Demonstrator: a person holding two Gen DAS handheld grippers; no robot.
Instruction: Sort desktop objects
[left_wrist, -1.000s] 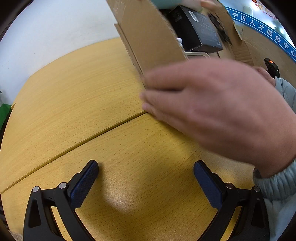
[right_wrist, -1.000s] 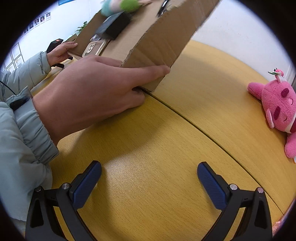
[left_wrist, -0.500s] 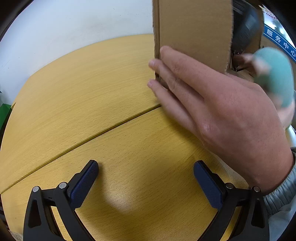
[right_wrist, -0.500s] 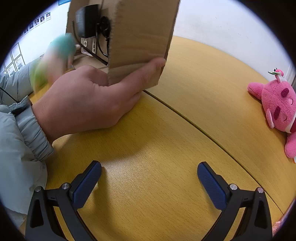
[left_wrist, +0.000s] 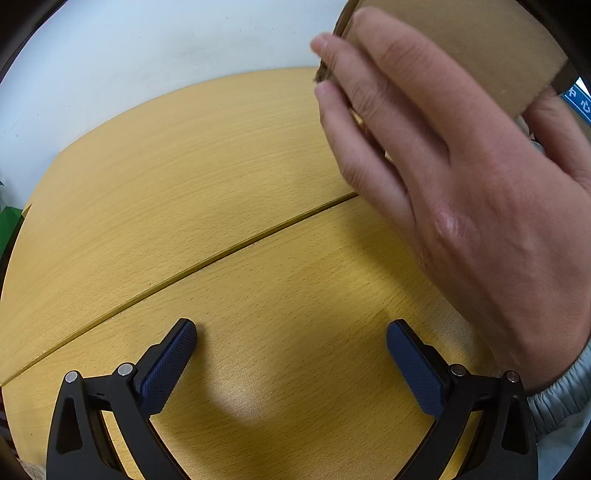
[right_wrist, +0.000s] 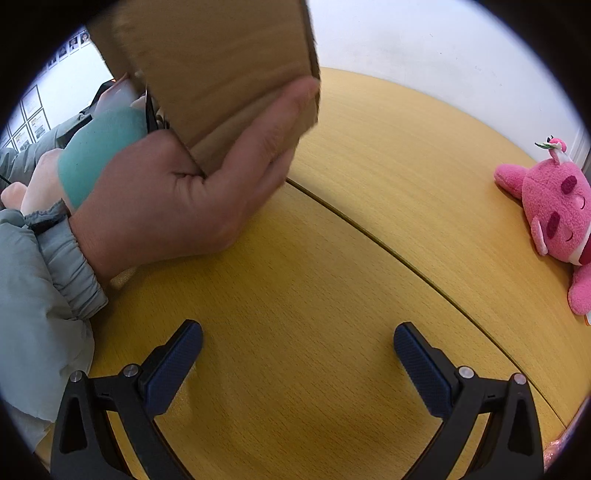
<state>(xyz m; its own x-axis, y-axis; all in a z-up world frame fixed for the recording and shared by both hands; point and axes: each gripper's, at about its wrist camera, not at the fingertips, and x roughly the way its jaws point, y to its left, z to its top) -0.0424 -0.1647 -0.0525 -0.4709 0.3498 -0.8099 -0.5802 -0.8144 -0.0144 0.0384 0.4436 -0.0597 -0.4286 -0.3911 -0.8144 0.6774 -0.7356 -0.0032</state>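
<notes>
Left wrist view, from left to right. Your left gripper (left_wrist: 291, 339) rests low over the wooden table (left_wrist: 166, 184), its two blue-padded jaws spread wide apart with nothing between them. A seam in the tabletop runs diagonally across the middle. At the right, a bare hand (left_wrist: 461, 177) grips a tilted cardboard box (left_wrist: 461, 44) that is lifted clear of the table; its contents cannot be seen from this side.

Right wrist view, from left to right. A grey-green sleeve (right_wrist: 44, 266) leads to the same hand (right_wrist: 177, 199), thumb pressed flat on the box wall (right_wrist: 221, 62). Behind the hand a teal plush object (right_wrist: 99, 155) shows, blurred, with a dark cable-like item beside it; whether these lie in the box or have dropped out of it cannot be told. Your right gripper (right_wrist: 297, 347) sits over bare table, jaws likewise wide apart and empty. At the far right a pink plush toy (right_wrist: 554, 214) lies near the table edge, well apart from both grippers.

Judgement: the things to sort appear to be just arriving, so sorting has not begun. Risks from here:
- Advance either gripper now and you may strike the hand or the box, because both occupy the space ahead of the jaws.
- Objects tipped from the box may roll under the jaws or off the table.
- The pink toy, being soft and near the edge, may be pushed over it by a careless approach.
</notes>
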